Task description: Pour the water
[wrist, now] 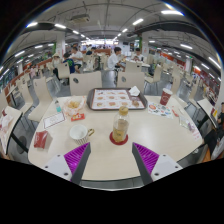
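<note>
A clear glass with amber liquid (120,128) stands on a red coaster (119,139) on the round white table (100,160), just ahead of my fingers and apart from them. My gripper (111,158) is open, with nothing between its purple pads (76,155). A white cup on a saucer (79,132) sits to the left of the glass. I see no jug or bottle held.
A tray of small cups (117,99) lies at the table's far side, with a red cup (166,96) to its right. A red packet (41,140) and papers (53,120) lie at the left. Chairs, other tables and people stand beyond.
</note>
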